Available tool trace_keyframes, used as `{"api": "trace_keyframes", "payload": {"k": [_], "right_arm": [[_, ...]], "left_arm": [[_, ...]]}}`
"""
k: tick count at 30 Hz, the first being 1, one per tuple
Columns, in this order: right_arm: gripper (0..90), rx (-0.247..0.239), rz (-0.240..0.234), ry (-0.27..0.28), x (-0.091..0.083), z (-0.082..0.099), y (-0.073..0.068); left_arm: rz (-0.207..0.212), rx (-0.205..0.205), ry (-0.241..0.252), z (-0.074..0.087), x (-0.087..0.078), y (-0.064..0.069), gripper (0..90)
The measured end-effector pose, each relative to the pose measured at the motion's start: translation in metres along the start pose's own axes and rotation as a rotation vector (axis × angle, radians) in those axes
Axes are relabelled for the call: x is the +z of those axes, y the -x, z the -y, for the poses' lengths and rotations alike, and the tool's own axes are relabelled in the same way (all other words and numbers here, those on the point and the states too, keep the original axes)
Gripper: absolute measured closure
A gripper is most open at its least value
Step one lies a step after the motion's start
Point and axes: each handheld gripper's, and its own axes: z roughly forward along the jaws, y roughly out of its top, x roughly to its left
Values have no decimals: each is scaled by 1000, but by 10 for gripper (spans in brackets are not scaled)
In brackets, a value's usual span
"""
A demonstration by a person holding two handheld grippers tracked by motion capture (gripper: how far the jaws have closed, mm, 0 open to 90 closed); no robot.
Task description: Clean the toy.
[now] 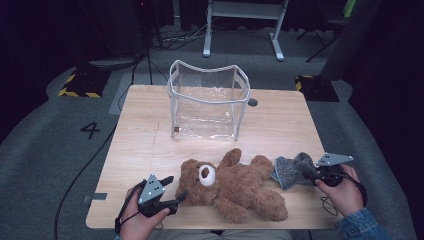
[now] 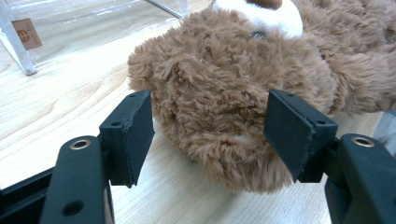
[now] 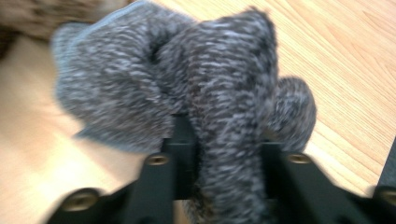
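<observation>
The right gripper (image 1: pixel 311 175) was clamped on the grey cloth (image 1: pixel 292 169) on the table (image 1: pixel 145 140), the left gripper (image 1: pixel 176 189) was held apart around the teddy bear (image 1: pixel 235 187), and the clear bag (image 1: pixel 207 100), well apart, looked not yet filled.

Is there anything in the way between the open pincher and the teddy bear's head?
Nothing visible is in the way. The left gripper is open, one jaw on each side of the teddy bear's head, with only bare table beneath. The grey cloth lies at the bear's far end, shut in the right gripper.
</observation>
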Motion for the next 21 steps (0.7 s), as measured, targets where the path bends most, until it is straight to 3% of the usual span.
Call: {"api": "trace_keyframes", "payload": {"k": [2, 4, 9, 14, 21], "right_arm": [[416, 15, 50, 11, 6, 2, 4], [339, 33, 87, 39, 4, 3, 7], [308, 46, 111, 112, -18, 5, 5], [315, 41, 63, 159, -41, 6, -10], [328, 13, -54, 216, -51, 13, -53]], "left_arm": [[-3, 4, -3, 0, -2, -1, 326], [0, -1, -9, 1, -2, -1, 322], [3, 9, -25, 3, -5, 0, 317], [1, 11, -39, 10, -11, 3, 317], [13, 11, -44, 17, -12, 9, 303]]}}
